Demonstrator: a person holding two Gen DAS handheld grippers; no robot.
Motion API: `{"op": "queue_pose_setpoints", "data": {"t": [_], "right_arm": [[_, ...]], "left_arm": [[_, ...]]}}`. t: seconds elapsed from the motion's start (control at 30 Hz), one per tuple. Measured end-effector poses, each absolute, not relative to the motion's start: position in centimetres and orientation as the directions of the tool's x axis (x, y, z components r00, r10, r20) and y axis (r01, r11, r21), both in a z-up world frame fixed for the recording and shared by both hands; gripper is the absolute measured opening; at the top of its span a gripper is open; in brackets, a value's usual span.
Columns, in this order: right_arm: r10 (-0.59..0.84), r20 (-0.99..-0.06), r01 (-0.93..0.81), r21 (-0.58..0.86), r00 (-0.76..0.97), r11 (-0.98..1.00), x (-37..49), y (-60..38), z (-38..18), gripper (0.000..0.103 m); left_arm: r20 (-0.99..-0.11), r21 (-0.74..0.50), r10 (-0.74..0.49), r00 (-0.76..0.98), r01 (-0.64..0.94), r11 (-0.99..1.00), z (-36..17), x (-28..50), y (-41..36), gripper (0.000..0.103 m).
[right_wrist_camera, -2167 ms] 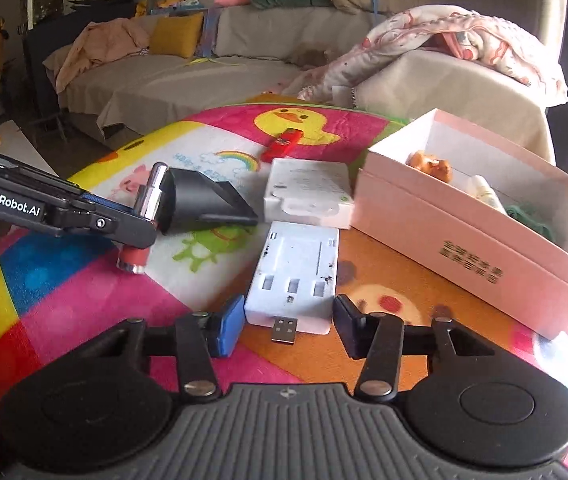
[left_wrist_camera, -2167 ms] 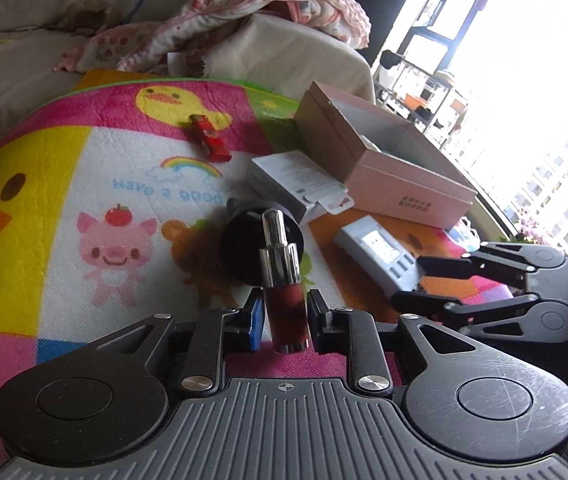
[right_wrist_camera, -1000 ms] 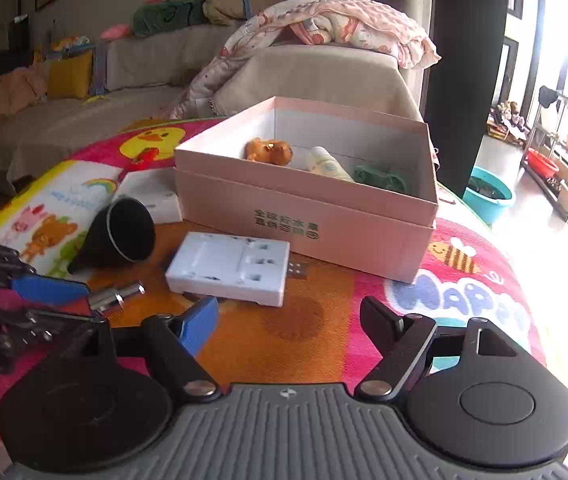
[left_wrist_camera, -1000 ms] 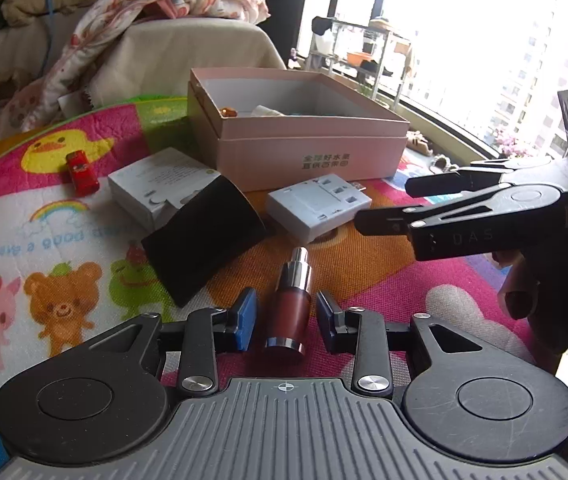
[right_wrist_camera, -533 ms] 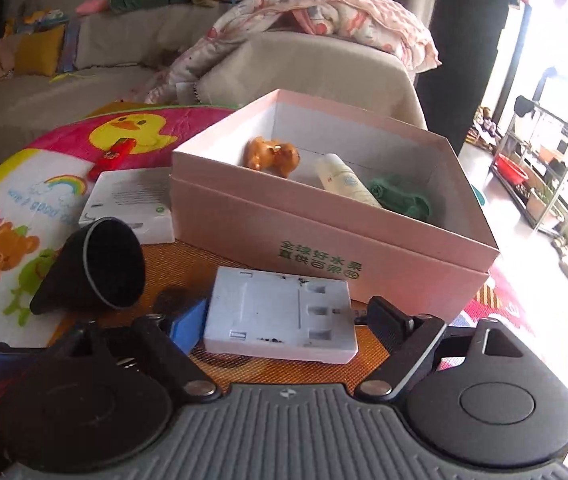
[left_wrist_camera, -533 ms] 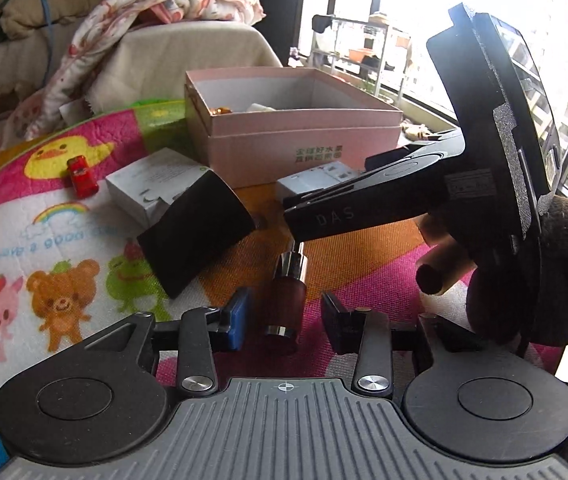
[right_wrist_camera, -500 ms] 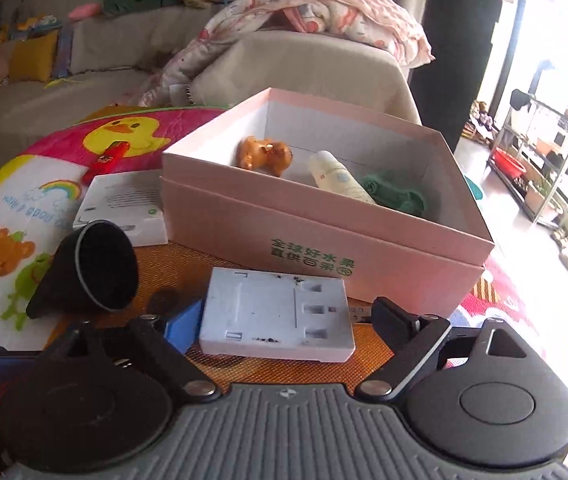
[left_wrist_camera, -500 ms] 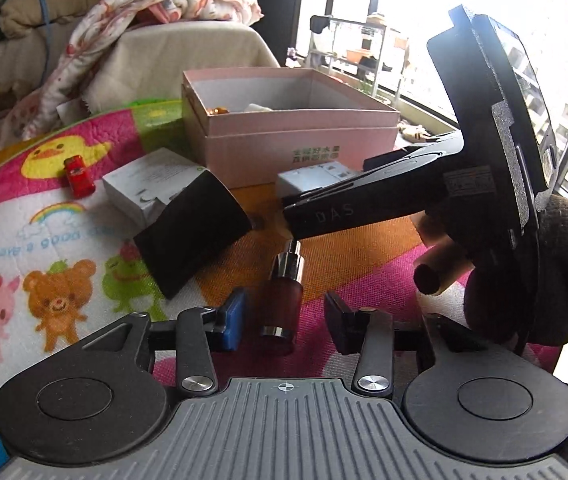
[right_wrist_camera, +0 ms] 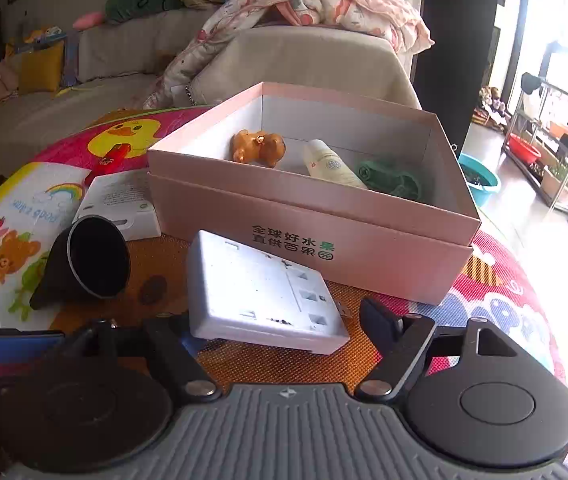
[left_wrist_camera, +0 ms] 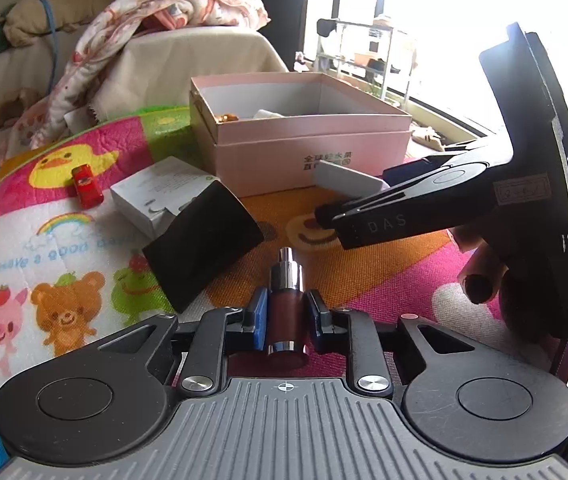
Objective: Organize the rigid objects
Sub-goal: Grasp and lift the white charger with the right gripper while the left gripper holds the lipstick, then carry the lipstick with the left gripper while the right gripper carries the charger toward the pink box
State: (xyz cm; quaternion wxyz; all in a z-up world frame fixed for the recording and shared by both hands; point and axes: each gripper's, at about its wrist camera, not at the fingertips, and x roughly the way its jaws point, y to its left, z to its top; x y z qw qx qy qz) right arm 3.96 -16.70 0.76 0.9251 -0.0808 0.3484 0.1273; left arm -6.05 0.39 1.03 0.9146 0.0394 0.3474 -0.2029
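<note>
Two grippers are busy on the bright animal mat (left_wrist_camera: 64, 248). The left gripper (left_wrist_camera: 284, 318) has its jaws pressed tight on a small red bottle (left_wrist_camera: 285, 314) with a shiny silver top, low in the middle of the left view. The right gripper (right_wrist_camera: 280, 326) has its jaws set wide around a flat white charger (right_wrist_camera: 260, 292), but I cannot tell if they touch it. One edge of the charger looks lifted off the mat, just in front of the pink box (right_wrist_camera: 307, 236).

The box sits in the middle of the right view, open, with an orange toy (right_wrist_camera: 258, 146), a white tube (right_wrist_camera: 329, 166) and a green thing (right_wrist_camera: 391, 178) inside.

What could go wrong? The charger is wide and smooth, so it might slip out and fall. The bottle is round, so it could twist or roll away if let go too early. The black funnel (right_wrist_camera: 84, 260) lies close by on the left and could get bumped.
</note>
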Motion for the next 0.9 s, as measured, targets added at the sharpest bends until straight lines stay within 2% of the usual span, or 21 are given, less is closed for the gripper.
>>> {"op": "queue_pose_setpoints", "data": {"t": [0.03, 0.23, 0.4, 0.53, 0.6, 0.8, 0.9], "right_arm": [[0.18, -0.661, -0.3, -0.073, 0.729, 0.951, 3.7, -16.8, 0.8, 0.086], [0.214, -0.651, -0.323, -0.052, 0.729, 0.945, 2.4, -17.9, 0.8, 0.087], [0.33, -0.608, -0.432, -0.023, 0.722, 0.902, 0.7, -18.4, 2.0, 0.087], [0.302, -0.595, -0.441, -0.099, 0.745, 0.892, 0.1, -18.2, 2.5, 0.087], [0.297, -0.6, -0.434, -0.094, 0.743, 0.896, 0.7, -18.6, 2.5, 0.087], [0.354, -0.665, -0.407, 0.082, 0.658, 0.91, 4.4, -20.3, 1.9, 0.087], [0.469, -0.684, -0.439, 0.236, 0.559, 0.867, 4.5, -20.5, 1.7, 0.088]], "left_arm": [[-0.654, -0.067, -0.347, 0.672, 0.406, 0.912, 1.1, -6.1, 0.4, 0.024], [-0.662, -0.069, -0.357, 0.659, 0.42, 0.905, 1.0, -6.9, 0.4, 0.024], [-0.655, -0.129, -0.377, 0.654, 0.396, 0.909, 0.9, -7.1, 1.0, 0.024], [-0.656, -0.113, -0.375, 0.654, 0.406, 0.907, 0.9, -7.4, 0.8, 0.024], [-0.659, -0.093, -0.366, 0.657, 0.412, 0.906, 1.0, -7.4, 0.6, 0.025], [-0.66, -0.105, -0.374, 0.652, 0.412, 0.905, 1.0, -7.3, 1.0, 0.024], [-0.656, -0.139, -0.387, 0.648, 0.4, 0.906, 1.0, -7.1, 1.6, 0.024]]}}
